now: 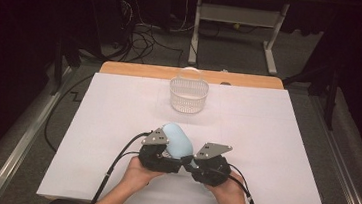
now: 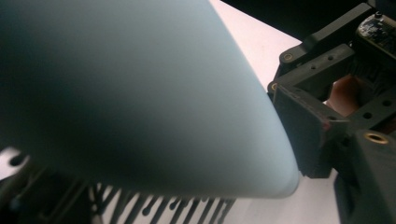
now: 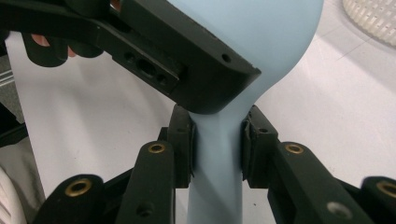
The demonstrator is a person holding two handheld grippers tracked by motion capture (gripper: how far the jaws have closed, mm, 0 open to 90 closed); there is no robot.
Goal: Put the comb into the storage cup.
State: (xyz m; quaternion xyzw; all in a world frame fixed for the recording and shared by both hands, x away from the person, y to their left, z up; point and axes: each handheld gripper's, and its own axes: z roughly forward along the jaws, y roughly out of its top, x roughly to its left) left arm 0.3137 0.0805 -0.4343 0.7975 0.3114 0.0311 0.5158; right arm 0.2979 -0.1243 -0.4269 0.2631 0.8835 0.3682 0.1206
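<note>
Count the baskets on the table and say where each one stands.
1. The white basket stands at the far middle of the table, beyond both grippers and the light blue brush.

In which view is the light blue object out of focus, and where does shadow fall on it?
In the left gripper view the light blue brush is very close, blurred, and darkly shadowed at the left; in the right gripper view its handle is sharp between the right gripper jaws; in the high view the room behind the table is dark.
</note>
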